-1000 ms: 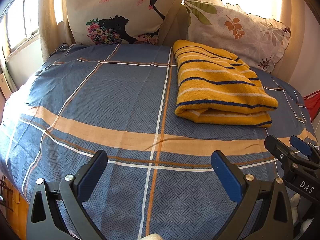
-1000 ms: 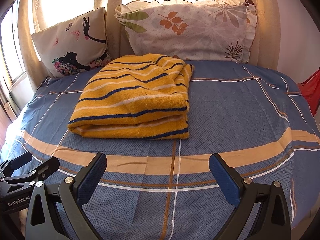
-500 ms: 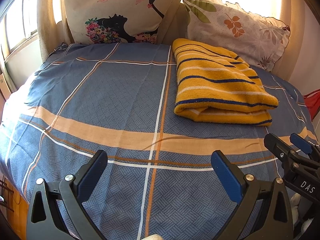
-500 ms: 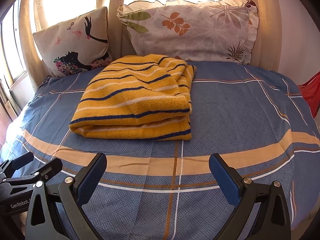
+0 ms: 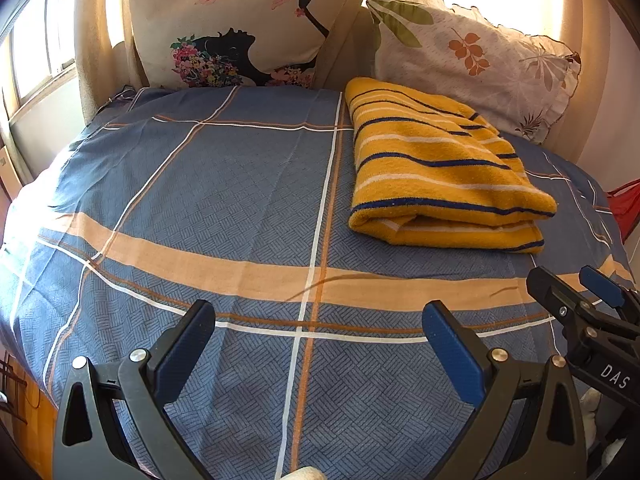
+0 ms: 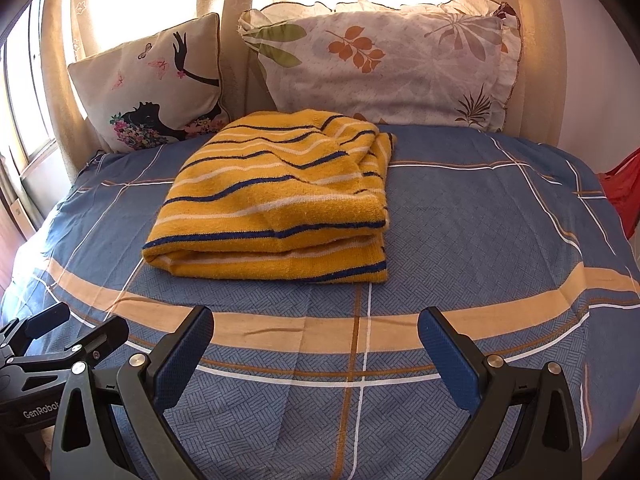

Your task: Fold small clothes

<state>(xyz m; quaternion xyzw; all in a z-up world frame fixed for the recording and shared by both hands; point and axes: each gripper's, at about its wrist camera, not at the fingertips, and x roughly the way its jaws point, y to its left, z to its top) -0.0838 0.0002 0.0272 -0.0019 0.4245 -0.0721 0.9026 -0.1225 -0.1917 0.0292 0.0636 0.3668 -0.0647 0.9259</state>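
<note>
On the blue plaid bedspread (image 6: 460,216), toward the far side and just in front of the two pillows, lies a yellow striped garment (image 6: 280,196), already doubled into a thick rectangular bundle. Shows a rounded fold along the near-left edge and stacked open layers along the near edge, best seen from the right wrist view. Sits right of centre in the left wrist view (image 5: 436,172), close to the leaf-print pillow (image 5: 472,52) and beside the silhouette cushion (image 5: 240,20), though contact with either cannot be told.

Left gripper (image 5: 320,340): jaws spread wide, nothing between the blue pads, hovering over bare sheet well short of the bundle. Right gripper (image 6: 316,344): likewise wide apart and empty, pointed almost straight at the near edge of the garment but apart from it.

Looks like soft, fuzzy knit or terry: light, limp, with no stiffness of its own, likely to sag and unfold if lifted by one layer alone. Probably grippy rather than slippery against rubber pads, and not fragile. Layers may slide over each other, so a pinch taken through the whole stack seems safer than a nip on the top sheet. Best holds, by judgement: the two near corners, one per gripper, or the rounded left fold where the thickness gives the pads something to bite. Sheet beneath is loose and faintly creased, so a low approach risks catching bedspread along with cloth.
</note>
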